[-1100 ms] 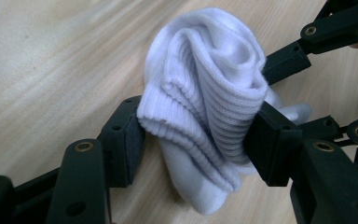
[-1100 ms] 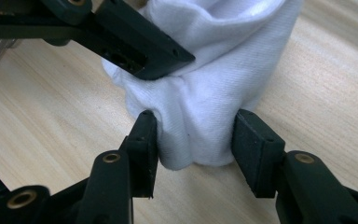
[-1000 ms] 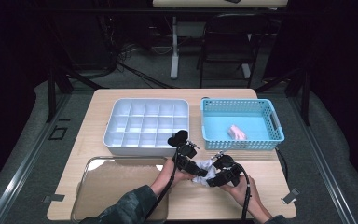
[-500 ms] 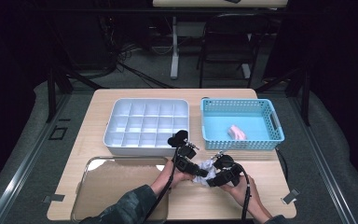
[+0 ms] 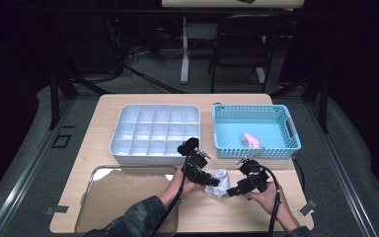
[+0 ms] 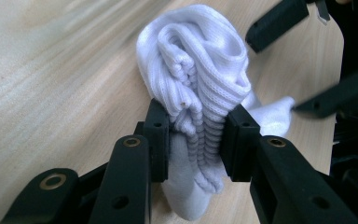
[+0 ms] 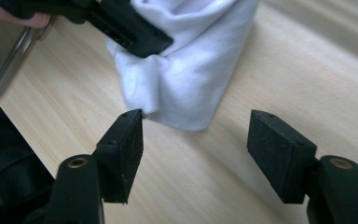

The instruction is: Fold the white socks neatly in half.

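A bunched white sock (image 5: 220, 177) lies on the wooden table near its front edge. My left gripper (image 6: 196, 135) is shut on it: the jaws have just been closing, and both pads squeeze the ribbed folds (image 6: 200, 60). In the high view the left gripper (image 5: 212, 181) reaches the sock from the left. My right gripper (image 7: 196, 140) is open; its jaws have just been opening and only bare table lies between them. The sock's loose edge (image 7: 186, 70) lies just beyond its left pad. In the high view the right gripper (image 5: 232, 191) sits right of the sock.
A white tray with several compartments (image 5: 155, 129) stands behind the hands. To its right is a blue basket (image 5: 249, 109) with a pink item (image 5: 251, 139) in it. A clear shallow tray (image 5: 123, 197) lies at the front left, close to my left forearm.
My right gripper has drawn back to the right, off the sock, and its jaws stand wider. The left gripper stays in place on the sock.
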